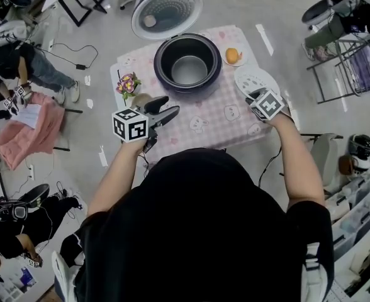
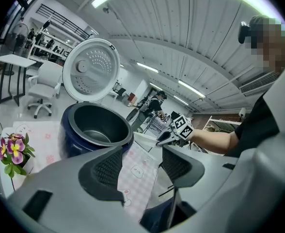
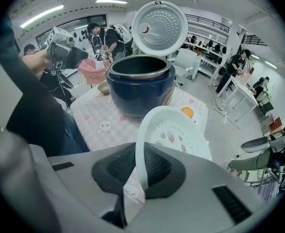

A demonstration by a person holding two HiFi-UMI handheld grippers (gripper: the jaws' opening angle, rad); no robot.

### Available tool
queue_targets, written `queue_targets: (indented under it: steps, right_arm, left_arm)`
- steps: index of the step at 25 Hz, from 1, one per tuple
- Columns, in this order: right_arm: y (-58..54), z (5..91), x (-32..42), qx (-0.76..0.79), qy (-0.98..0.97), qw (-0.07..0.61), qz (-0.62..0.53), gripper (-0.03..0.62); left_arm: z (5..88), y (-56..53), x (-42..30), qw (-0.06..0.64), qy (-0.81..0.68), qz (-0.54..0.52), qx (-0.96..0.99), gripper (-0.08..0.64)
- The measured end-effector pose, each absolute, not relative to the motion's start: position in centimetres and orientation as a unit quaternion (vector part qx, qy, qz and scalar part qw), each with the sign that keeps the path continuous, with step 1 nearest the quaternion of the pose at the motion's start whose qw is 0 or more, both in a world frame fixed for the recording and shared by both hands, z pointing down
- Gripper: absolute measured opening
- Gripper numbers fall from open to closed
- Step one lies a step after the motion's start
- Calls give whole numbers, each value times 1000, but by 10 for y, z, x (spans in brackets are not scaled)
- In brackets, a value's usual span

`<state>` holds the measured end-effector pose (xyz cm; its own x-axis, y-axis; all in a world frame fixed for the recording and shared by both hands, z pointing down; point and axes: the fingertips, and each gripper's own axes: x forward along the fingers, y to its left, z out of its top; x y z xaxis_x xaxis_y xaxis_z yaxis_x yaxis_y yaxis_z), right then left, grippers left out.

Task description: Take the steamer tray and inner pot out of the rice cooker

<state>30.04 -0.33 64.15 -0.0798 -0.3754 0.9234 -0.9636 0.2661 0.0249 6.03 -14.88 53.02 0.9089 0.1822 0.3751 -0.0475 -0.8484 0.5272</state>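
The dark blue rice cooker (image 1: 188, 61) stands open on the table, its lid (image 1: 166, 11) tipped back. The grey inner pot (image 1: 189, 70) sits inside it. To the cooker's right, the white perforated steamer tray (image 1: 255, 78) hangs low over the table with my right gripper (image 1: 255, 95) shut on its near rim. In the right gripper view the tray's rim (image 3: 143, 130) stands edge-on between the pads. My left gripper (image 1: 163, 111) hovers open in front of the cooker, nothing between its fingers (image 2: 108, 169); the cooker (image 2: 96, 130) lies just beyond.
An orange (image 1: 233, 56) on a small plate lies right of the cooker, close behind the tray. A pot of purple flowers (image 1: 129, 85) stands at the table's left. A pink checked cloth (image 1: 204, 121) covers the small table. Chairs, racks and people surround it.
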Motion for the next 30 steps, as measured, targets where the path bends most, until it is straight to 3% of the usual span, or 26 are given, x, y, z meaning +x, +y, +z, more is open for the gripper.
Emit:
queue_targets:
  steps: [12,30]
  right_arm:
    - [6,710,291,498,-654,430,372,46]
    - [15,771,291,520,-648,437,344,46]
  left_arm:
    - [547,-152,61,288,22,223,931,265]
    - [577,-134,69,320,16,239,917,265]
